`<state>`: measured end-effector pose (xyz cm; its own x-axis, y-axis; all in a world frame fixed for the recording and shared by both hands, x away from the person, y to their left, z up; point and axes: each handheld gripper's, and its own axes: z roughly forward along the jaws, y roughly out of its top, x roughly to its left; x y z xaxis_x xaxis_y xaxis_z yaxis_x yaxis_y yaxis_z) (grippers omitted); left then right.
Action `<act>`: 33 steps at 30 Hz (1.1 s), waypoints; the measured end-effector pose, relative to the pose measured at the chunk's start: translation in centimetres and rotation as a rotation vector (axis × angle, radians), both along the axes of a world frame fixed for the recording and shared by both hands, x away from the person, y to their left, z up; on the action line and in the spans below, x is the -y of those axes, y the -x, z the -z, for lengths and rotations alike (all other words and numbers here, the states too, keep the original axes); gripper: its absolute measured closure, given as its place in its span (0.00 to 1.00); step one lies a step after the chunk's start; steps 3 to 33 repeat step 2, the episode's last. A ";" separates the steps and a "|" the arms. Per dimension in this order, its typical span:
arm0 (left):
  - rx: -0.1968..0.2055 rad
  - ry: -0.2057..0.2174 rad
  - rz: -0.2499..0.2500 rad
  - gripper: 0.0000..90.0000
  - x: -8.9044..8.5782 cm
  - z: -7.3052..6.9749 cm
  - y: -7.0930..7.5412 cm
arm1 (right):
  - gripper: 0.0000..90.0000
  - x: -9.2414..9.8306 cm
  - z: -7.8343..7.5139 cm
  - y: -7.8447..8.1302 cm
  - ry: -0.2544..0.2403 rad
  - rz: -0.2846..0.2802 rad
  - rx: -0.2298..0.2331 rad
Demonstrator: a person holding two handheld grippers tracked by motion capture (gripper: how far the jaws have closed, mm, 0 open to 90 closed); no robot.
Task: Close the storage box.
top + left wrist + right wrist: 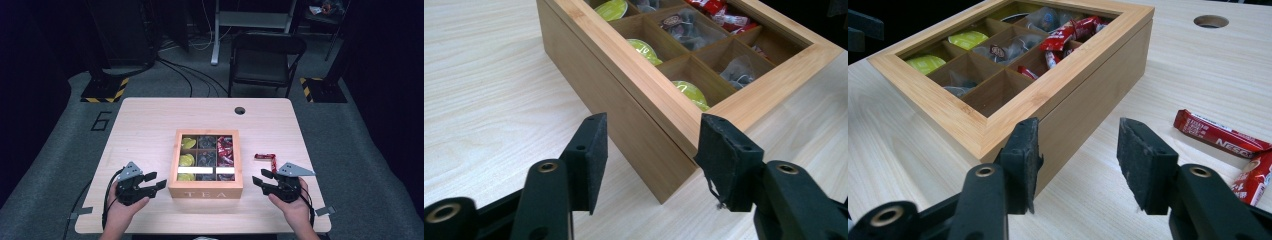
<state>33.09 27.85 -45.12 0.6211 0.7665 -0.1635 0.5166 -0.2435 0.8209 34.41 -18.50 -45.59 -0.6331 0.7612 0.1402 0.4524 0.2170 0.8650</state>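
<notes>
Pale wooden table (150, 125), dark room behind, folding chair (265, 55) beyond the far edge. We note a bamboo tea box (205, 190) at centre, compartments holding green pods and red sachets. Left gripper (156, 181) and right gripper (260, 177) flank its front corners, jaws spread, empty. Two red sachets (266, 159) lie just right of the box.

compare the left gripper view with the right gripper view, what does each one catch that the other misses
Left gripper view alone: the open left gripper at the box's near left corner. Right gripper view alone: the open right gripper, red sachets lying on the table, and the round table hole. Both: the wooden tea box, its green packets and red packets.
</notes>
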 end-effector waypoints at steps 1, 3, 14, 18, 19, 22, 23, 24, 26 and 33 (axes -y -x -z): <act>0.005 0.011 0.008 0.48 0.2 -0.1 0.2 | 0.54 0.0 -0.1 0.1 -0.013 -0.003 0.002; 0.005 0.011 0.008 0.47 0.2 -0.1 0.2 | 0.53 -0.1 -0.2 0.2 -0.020 -0.004 -0.001; 0.005 0.011 0.008 0.47 0.2 -0.1 0.2 | 0.53 -0.1 -0.2 0.2 -0.020 -0.004 -0.001; 0.005 0.011 0.008 0.47 0.2 -0.1 0.2 | 0.53 -0.1 -0.2 0.2 -0.020 -0.004 -0.001; 0.005 0.011 0.008 0.47 0.2 -0.1 0.2 | 0.53 -0.1 -0.2 0.2 -0.020 -0.004 -0.001; 0.005 0.011 0.008 0.47 0.2 -0.1 0.2 | 0.53 -0.1 -0.2 0.2 -0.020 -0.004 -0.001; 0.005 0.011 0.008 0.47 0.2 -0.1 0.2 | 0.53 -0.1 -0.2 0.2 -0.020 -0.004 -0.001; 0.005 0.011 0.008 0.47 0.2 -0.1 0.2 | 0.53 -0.1 -0.2 0.2 -0.020 -0.004 -0.001; 0.005 0.011 0.008 0.47 0.2 -0.1 0.2 | 0.53 -0.1 -0.2 0.2 -0.020 -0.004 -0.001; 0.005 0.011 0.008 0.47 0.2 -0.1 0.2 | 0.53 -0.1 -0.2 0.2 -0.020 -0.004 -0.001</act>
